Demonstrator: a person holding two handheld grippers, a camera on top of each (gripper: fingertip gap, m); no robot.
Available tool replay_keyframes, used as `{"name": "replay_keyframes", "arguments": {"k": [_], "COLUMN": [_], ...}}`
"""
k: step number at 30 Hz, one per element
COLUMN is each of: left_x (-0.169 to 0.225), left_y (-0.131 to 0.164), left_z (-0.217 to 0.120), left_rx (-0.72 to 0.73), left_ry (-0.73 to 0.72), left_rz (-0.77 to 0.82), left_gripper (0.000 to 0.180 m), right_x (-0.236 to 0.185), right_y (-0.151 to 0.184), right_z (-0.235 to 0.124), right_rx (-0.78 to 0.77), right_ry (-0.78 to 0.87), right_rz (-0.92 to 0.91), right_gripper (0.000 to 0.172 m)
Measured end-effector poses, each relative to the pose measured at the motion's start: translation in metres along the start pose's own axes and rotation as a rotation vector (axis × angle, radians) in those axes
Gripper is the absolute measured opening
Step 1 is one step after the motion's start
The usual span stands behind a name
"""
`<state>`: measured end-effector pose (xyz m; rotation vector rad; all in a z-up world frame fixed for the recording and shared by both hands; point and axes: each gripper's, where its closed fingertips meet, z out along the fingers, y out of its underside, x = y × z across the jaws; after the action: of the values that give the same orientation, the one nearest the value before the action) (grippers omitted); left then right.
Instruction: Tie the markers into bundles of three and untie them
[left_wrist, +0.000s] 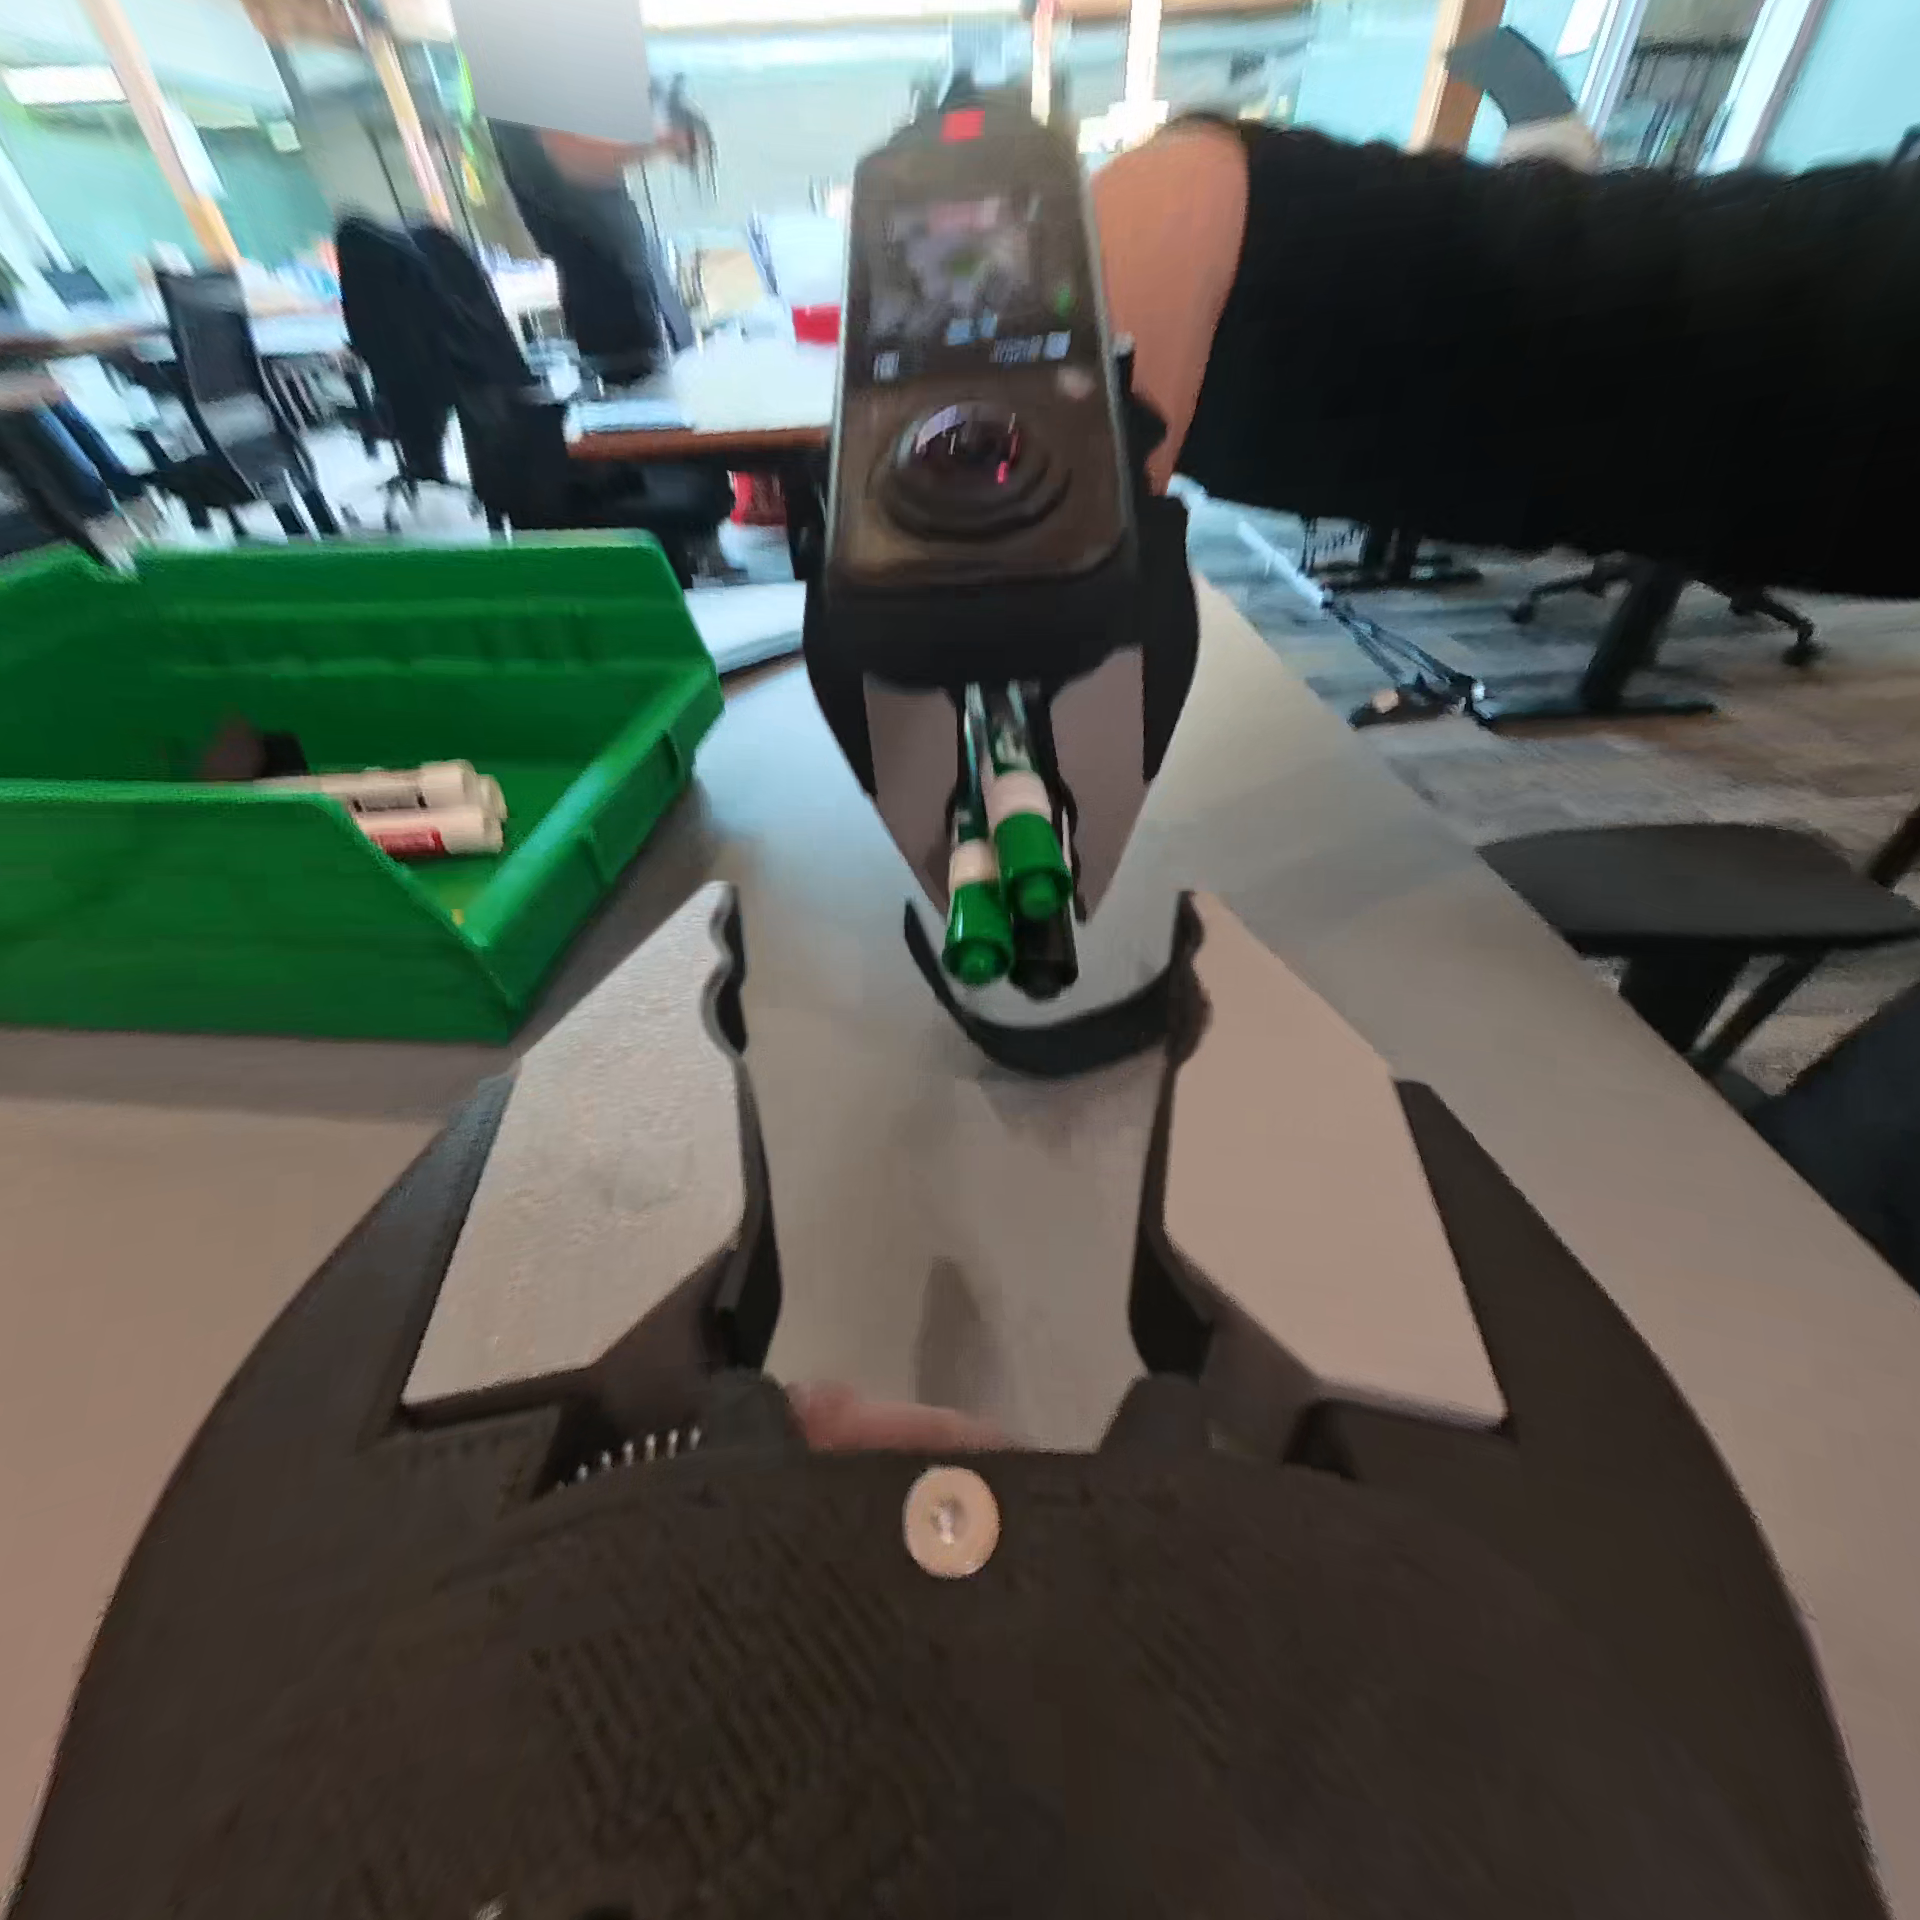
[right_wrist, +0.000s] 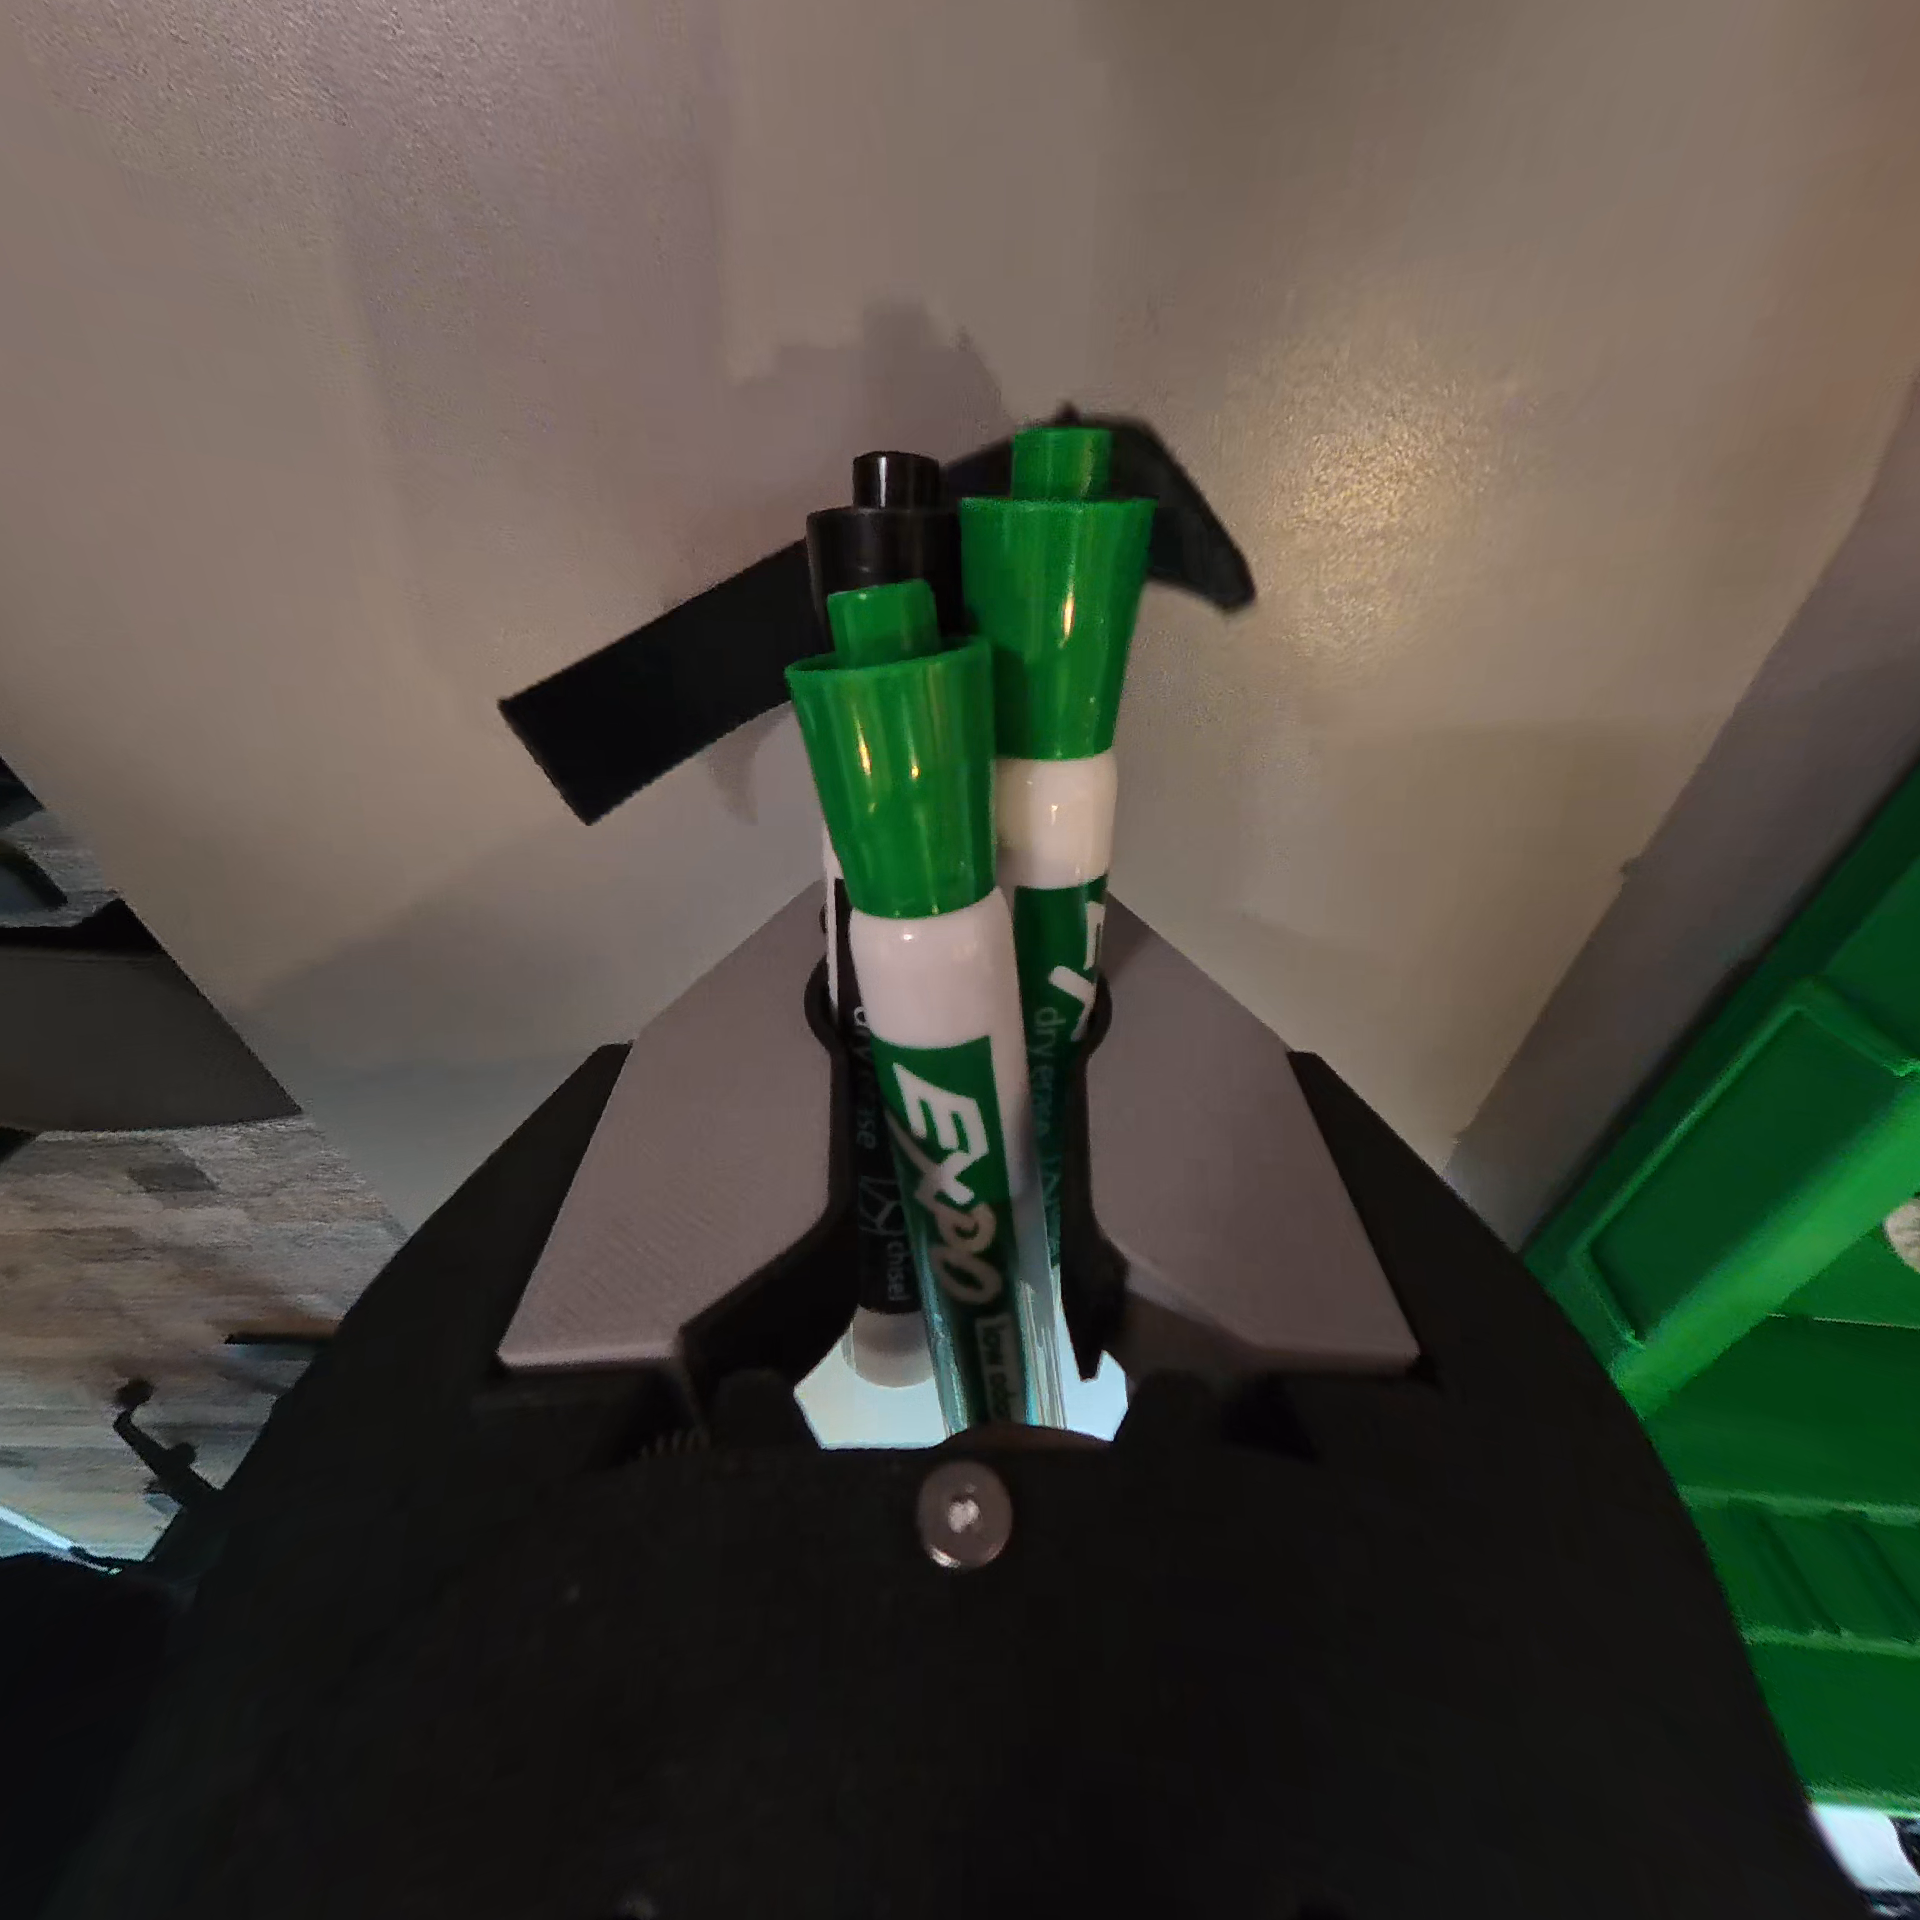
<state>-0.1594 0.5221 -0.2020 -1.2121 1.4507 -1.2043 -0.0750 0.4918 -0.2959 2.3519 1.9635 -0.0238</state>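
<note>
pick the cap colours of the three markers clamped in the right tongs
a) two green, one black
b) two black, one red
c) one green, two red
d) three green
a: the right tongs are closed on three markers; two show green caps and the one behind them on the left a black cap, above the black strap on the table.

Green bin (right_wrist: 1714, 1195) cut off by edge; blurred background chairs (left_wrist: 239, 395).
</note>
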Motion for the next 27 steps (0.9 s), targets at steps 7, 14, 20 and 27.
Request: {"name": "replay_keyframes", "arguments": {"k": [7,14,20,27], "left_x": [0.022,0.026,-0.005,-0.018], "left_y": [0.054,0.069,0.067,0.072], "left_z": [0.021,0.015,0.026,0.04], "left_rx": [-0.326,-0.435,-0.428,-0.467], "left_ry": [-0.018,-0.219,-0.355,-0.332], "left_rz": [0.01,-0.136,-0.142,-0.071], "left_gripper": [0.106,0.056,0.027,0.04], "right_x": [0.006,0.005,0.0,-0.006], "right_y": [0.012,0.018,0.028,0.02], "right_z": [0.005,0.009,0.011,0.011], "right_rx": [-0.006,0.001,-0.007,0.007], "right_ry": [0.007,-0.002,-0.002,-0.002], "right_rz": [0.02,0.02,0.025,0.0], "right_gripper": [0.037,0.037,0.037,0.036]}}
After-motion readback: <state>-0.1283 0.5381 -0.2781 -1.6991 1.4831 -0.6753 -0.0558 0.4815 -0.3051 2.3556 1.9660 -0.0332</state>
